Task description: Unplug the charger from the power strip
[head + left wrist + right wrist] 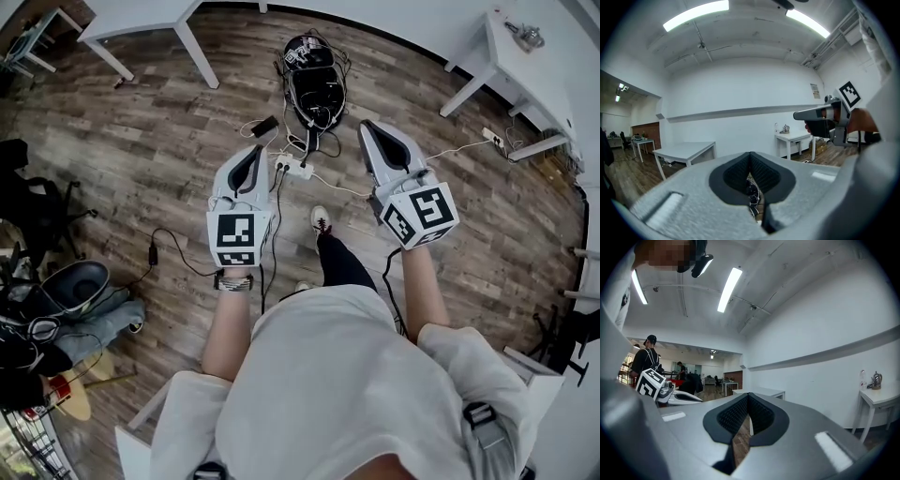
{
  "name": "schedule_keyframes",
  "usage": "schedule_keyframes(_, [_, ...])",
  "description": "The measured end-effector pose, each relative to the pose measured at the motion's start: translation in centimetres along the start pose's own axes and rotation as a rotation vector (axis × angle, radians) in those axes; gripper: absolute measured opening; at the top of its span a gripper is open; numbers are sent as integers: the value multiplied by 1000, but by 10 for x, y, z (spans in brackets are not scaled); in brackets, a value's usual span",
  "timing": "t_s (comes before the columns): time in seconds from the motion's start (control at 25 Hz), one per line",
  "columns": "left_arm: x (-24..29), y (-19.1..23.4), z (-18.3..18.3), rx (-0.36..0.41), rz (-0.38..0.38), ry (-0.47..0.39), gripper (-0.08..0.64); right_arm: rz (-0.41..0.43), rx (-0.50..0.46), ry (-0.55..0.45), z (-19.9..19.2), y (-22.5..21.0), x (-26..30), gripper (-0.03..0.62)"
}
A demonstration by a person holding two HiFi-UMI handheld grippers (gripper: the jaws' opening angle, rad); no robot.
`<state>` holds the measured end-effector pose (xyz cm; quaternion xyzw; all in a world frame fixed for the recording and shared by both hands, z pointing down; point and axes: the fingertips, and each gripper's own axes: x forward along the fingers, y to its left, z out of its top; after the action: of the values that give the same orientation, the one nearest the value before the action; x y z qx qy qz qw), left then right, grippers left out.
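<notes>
**A:** Where's the strip?

**B:** The flat white plastic power strip (296,169) lies on the brown wood-plank floor (141,159), upper middle of the head view. It shows between my two tips. I can't tell from here which plug on it is the charger.

**A:** And your jaws?

**B:** My left hand-held gripper (255,152) is closed with nothing between its ribbed black pads (740,171). My right hand-held gripper (369,127) is closed and empty too.

**A:** What crowds it?

**B:** A black open bag full of cables (315,80) sits just above the strip. A small black rectangular block (265,126) lies up-left of it, and thin white and black cords trail around. My dark shoe (321,221) stands below.

**A:** Open room?

**B:** Bare planks spread to the left. The legs of a white counter (141,17) stand at upper left, and another white counter (525,66) is at upper right, both well apart from the strip.
</notes>
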<state>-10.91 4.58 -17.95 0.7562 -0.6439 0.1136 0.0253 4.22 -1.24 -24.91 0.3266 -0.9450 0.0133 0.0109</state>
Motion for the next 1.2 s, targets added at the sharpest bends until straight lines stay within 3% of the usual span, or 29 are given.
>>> schedule_keyframes(0.6, [97,33,-64,-70,36,101,5,29,39,98,-70,-67,77,2])
schedule_keyframes(0.88, [137,46,-97,-53,31,100,5,63,36,147,-124,-94,126,2])
schedule_keyframes(1.2, [180,58,-159,-56,29,118,5,81,20,167,-193,-101,163,2])
